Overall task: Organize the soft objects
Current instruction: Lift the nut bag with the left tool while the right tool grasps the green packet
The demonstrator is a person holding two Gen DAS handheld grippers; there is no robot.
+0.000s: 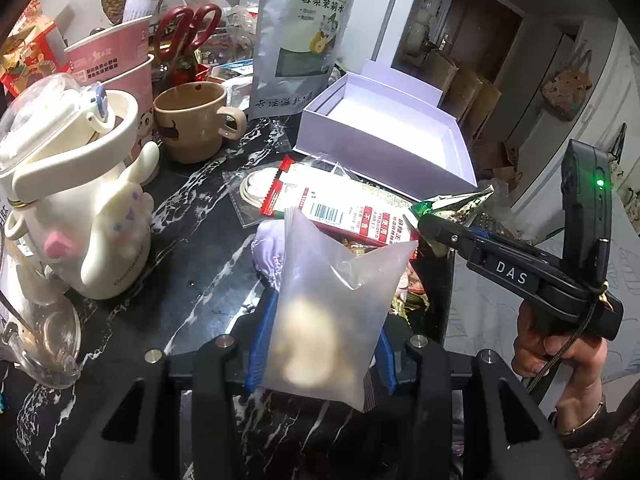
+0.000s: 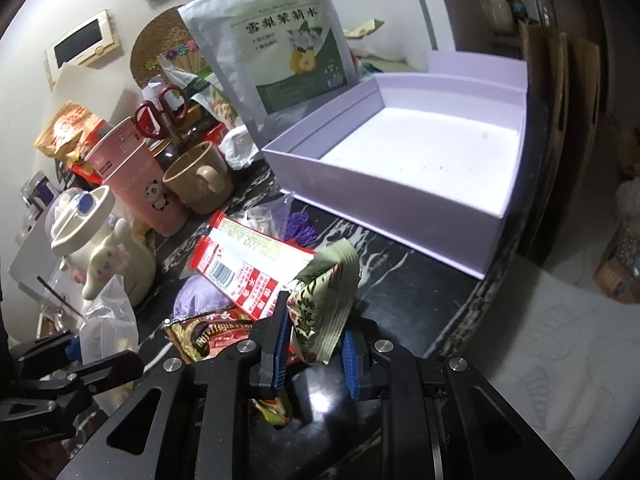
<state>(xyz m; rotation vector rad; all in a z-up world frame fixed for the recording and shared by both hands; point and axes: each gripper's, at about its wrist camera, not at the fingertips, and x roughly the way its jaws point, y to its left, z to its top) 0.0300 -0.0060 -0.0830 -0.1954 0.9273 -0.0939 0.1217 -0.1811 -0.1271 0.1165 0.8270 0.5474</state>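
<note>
Holding one soft packet apiece, both grippers hang over the near edge of the black marble table. The left gripper is clamped on a cloudy plastic bag with pale lumps inside; the bag stands upright between the blue pads, its long axis running from the jaws up toward the far side, top corners splayed. The right gripper is closed on a green snack packet, pinched at its lower end, so the packet rises near-vertical and leans slightly right, toward the white box.

That box sits open at the far right of the table, and I judge it the likely destination.

Risks from here:
- The green packet is caught only by its bottom edge; a quick swing could let it pivot or slip out.
- The cloudy bag is slack and top-heavy, so it may fold over the pads and snag on release.
- The red-and-white packet and a brown wrapper lie just beneath the right gripper; a low sweep could drag them.
- The tall silver pouch leans just behind the box's left wall and could be knocked over.
</note>
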